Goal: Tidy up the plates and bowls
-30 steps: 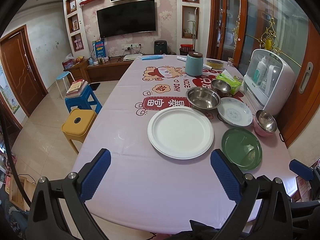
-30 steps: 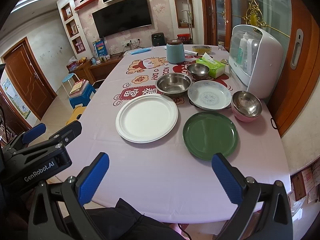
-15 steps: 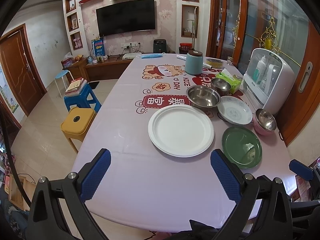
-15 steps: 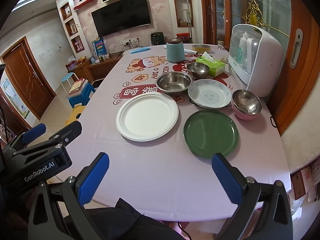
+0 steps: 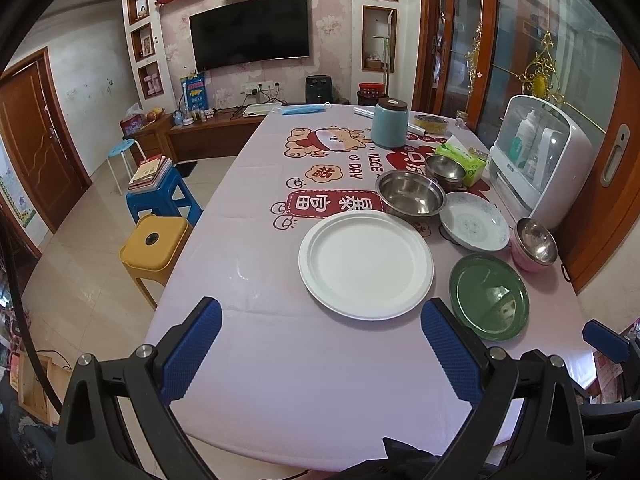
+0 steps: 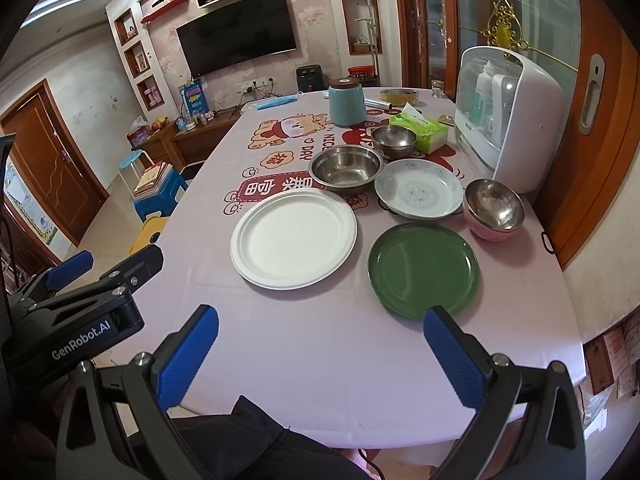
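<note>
Left wrist view — dishes slightly nearer, claws (image 5: 320,356) unchanged

three plates (image 6: 293,239), three bowls (image 6: 345,167)

Large round white plate (image 6: 293,237): empty, flat on desk, left of group. Round dark-green plate (image 6: 424,269): empty, flat, just right of white plate, apart from it. Blue-patterned white ceramic dish (image 6: 420,189): upright, behind green plate. Wide stainless-steel bowl (image 6: 346,167): upright, empty, behind white plate, beside patterned dish. Smaller steel bowl (image 6: 393,139): behind it. Steel bowl nested in pink bowl (image 6: 493,208): rightmost, tilted slightly.
</note>
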Available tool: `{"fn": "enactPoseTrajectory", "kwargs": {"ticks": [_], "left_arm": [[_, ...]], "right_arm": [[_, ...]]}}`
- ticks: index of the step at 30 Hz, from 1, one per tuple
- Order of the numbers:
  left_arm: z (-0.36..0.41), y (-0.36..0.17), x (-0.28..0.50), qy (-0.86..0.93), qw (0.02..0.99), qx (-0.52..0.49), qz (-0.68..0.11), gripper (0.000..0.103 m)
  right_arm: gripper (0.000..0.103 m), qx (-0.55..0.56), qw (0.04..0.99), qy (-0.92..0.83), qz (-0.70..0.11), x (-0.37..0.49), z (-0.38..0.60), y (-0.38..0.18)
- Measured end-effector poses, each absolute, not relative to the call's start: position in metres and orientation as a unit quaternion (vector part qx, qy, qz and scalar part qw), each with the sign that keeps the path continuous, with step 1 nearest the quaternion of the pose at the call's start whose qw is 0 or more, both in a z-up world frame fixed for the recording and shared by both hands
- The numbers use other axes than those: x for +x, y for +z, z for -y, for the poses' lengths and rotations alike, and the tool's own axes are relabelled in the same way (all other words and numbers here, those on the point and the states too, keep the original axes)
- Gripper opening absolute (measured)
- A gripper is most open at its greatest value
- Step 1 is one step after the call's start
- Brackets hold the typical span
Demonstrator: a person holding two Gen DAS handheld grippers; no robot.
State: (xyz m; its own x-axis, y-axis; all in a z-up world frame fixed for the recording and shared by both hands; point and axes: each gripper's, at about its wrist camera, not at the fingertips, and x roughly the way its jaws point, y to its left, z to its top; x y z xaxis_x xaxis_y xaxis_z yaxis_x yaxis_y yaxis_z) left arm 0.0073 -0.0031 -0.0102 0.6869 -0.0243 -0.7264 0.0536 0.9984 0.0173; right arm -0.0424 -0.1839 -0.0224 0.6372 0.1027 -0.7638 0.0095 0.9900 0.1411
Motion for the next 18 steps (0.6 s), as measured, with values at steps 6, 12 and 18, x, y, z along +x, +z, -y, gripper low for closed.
{"fn": "enactPoseTrajectory", "kwargs": {"ticks": [6, 12, 18], "left_arm": [[0.0, -0.013, 0.022, -0.021, 0.917, 0.019, -0.398, 0.1], [-0.006, -0.008, 0.045, -0.022, 0.918, 0.018, -0.395, 0.1], [-0.009, -0.01, 0.07, -0.03, 0.915, 0.013, -0.403, 0.1]], "right_arm": [[0.103, 0.071, 0.903, 0.023, -0.423, -0.016, 0.183, -0.019], [0.103, 0.072, 0.903, 0.025, -0.423, -0.002, 0.18, -0.018], [0.103, 0.083, 0.9, 0.024, -0.428, 0.018, 0.18, -0.02]]}}
